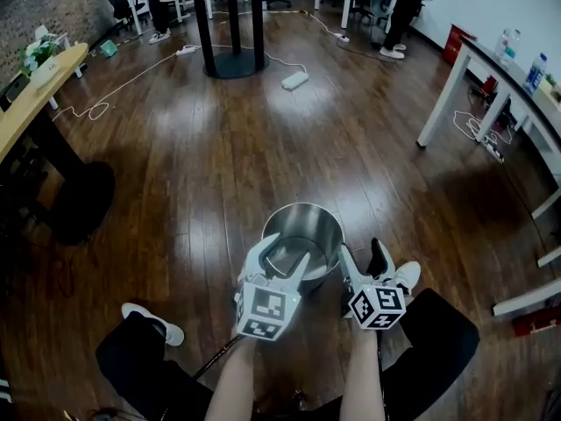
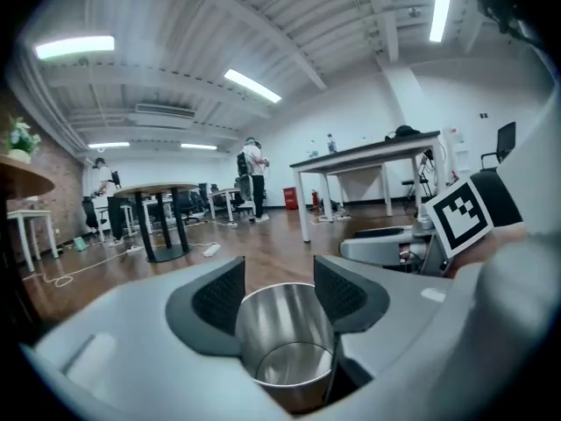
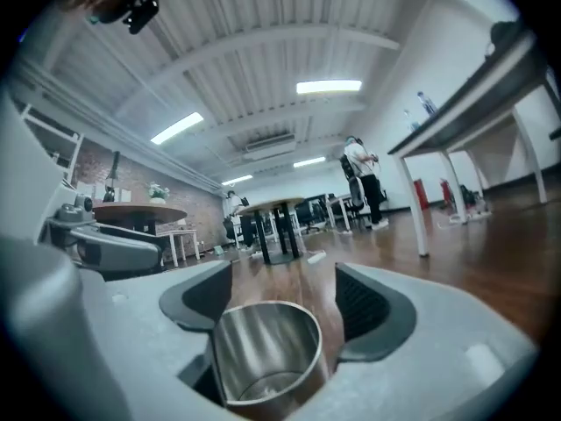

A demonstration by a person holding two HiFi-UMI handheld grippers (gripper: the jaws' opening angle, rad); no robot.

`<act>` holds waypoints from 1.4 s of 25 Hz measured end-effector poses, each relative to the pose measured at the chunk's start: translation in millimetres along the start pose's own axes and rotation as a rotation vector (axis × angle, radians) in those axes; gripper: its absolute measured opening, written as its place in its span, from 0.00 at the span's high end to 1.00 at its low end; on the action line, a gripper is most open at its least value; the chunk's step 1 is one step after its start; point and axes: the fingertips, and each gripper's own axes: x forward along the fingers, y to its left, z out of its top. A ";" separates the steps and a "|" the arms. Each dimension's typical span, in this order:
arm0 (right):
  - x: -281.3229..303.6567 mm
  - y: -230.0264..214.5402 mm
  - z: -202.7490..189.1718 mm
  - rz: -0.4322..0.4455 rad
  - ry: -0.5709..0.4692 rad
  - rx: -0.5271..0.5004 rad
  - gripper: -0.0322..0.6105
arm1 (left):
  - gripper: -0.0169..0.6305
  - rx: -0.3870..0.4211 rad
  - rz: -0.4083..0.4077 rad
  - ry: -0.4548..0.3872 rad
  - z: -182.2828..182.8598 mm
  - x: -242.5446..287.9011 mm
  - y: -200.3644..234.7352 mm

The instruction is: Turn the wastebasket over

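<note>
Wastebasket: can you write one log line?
wastebasket: upright on floor, opening up | left gripper: open, empty | right gripper: open, empty

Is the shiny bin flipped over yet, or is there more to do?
Done, it seems: the wastebasket stands on the floor with its open mouth up. I cannot tell how it stood at the start. In hand: nothing. The left hand-held gripper and the right hand-held gripper hang above it, jaws apart, not squeezing it. Left to do: probably only taking the grippers away.
</note>
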 end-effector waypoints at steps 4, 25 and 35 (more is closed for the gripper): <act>-15.1 40.0 72.3 0.022 -0.113 -0.164 0.27 | 0.44 -0.072 0.115 -0.091 26.4 -42.9 30.2; -82.1 66.6 146.4 -0.126 -0.105 -0.342 0.26 | 0.38 -0.089 0.377 -0.266 76.5 -120.0 47.3; -86.8 62.2 138.3 -0.120 -0.086 -0.319 0.26 | 0.39 -0.109 0.384 -0.269 80.6 -127.8 41.4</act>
